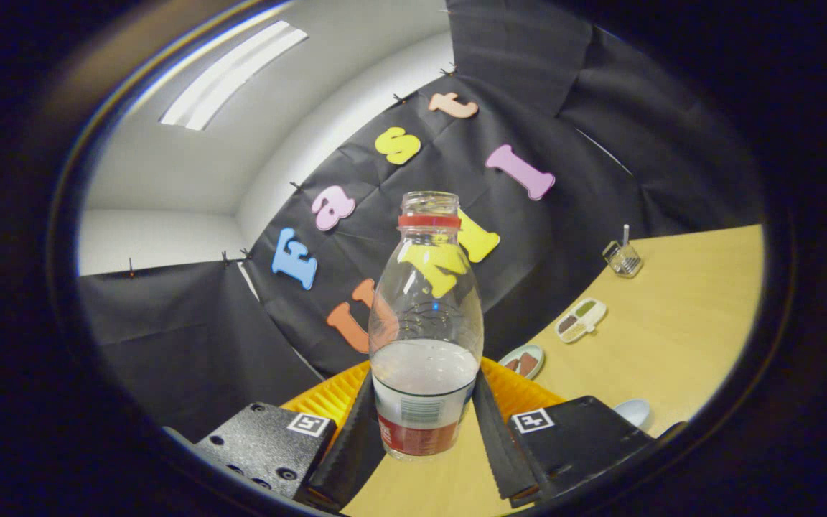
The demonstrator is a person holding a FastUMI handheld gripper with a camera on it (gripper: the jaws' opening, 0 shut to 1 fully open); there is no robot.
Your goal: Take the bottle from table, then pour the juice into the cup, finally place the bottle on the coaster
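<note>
A clear plastic bottle [426,330] stands upright between my fingers, uncapped, with a red ring at its neck and a red and white label low down. Pale liquid fills roughly its lower third. My gripper [424,424] is shut on the bottle, both fingers pressing its labelled lower part from either side. The whole view is tilted, so the wooden table [679,323] slopes up to the right, and the bottle seems lifted off it. A small pale cup or bowl [632,411] peeks out just past the right finger.
Behind the bottle lies a ribbed yellow tray or rack [521,391]. Beyond the right finger sit a small dish with brown pieces [522,360], a white divided dish [580,319] and, farther off, a clear container with a stick in it [623,257].
</note>
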